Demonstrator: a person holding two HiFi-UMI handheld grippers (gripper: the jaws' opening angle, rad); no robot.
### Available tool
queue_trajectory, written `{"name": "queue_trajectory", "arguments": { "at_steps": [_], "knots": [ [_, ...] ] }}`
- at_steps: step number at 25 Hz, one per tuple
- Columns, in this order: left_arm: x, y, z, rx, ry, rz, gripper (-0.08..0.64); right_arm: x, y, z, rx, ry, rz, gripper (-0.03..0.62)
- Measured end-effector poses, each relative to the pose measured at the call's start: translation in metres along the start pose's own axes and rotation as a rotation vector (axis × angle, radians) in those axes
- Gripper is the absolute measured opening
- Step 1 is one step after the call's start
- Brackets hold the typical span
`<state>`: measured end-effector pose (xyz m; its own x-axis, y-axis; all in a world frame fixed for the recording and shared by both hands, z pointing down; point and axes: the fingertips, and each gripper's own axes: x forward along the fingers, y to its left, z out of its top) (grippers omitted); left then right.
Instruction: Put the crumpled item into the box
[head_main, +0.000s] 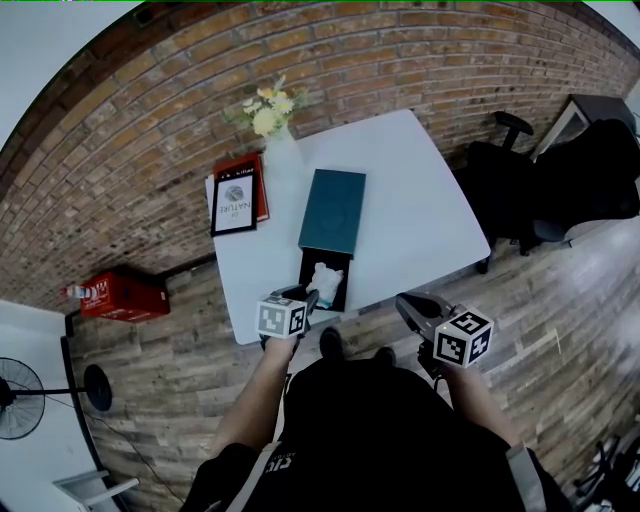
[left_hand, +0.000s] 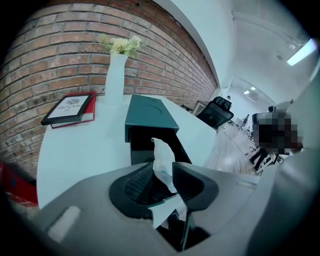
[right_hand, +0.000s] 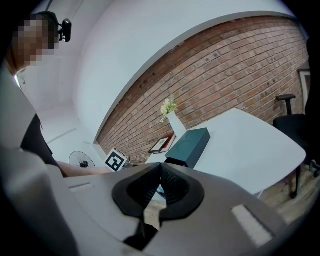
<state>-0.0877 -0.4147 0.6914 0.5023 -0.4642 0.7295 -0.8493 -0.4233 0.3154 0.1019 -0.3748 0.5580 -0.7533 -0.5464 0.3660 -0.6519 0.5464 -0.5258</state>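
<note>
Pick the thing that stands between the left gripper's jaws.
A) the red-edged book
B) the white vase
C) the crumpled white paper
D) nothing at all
C: the left gripper view shows the crumpled white paper pinched between the jaws of the left gripper, just in front of the open end of the teal box.

The lower part of the crumpled item (left_hand: 161, 150) ran out of sight behind the left claw (left_hand: 162, 169), and the dark inside of the box (left_hand: 150, 112) could not be made out. The print on the red-edged book (left_hand: 70, 107) was too small to read. The picture's edge cut off the fan (head_main: 18, 398).
</note>
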Motion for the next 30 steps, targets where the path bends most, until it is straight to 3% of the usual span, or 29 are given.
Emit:
{"name": "queue_trajectory", "arguments": {
  "at_steps": [5,8,14,21,26,30],
  "knots": [
    [0.008,-0.01,0.01,-0.002,-0.022,-0.002,0.152,-0.005,0.006,-0.005,-0.01,0.014,0.019,0.0],
    [0.001,-0.006,0.017,0.0,-0.064,0.046,0.234,-0.014,0.005,-0.011,-0.011,0.024,0.026,0.0],
    [-0.04,0.006,0.025,-0.006,-0.185,0.162,0.241,-0.03,-0.001,-0.023,-0.009,0.026,0.039,0.0],
    [-0.093,-0.029,0.054,0.117,-0.324,0.159,0.236,-0.029,0.012,-0.014,-0.121,0.011,0.109,0.0],
    [-0.117,-0.054,0.102,0.212,-0.449,0.101,0.171,-0.03,0.021,0.017,-0.211,-0.046,0.104,0.0],
    [-0.14,-0.071,0.139,0.281,-0.543,0.012,0.031,-0.021,0.034,0.037,-0.253,-0.078,0.095,0.0]
  ]
}}
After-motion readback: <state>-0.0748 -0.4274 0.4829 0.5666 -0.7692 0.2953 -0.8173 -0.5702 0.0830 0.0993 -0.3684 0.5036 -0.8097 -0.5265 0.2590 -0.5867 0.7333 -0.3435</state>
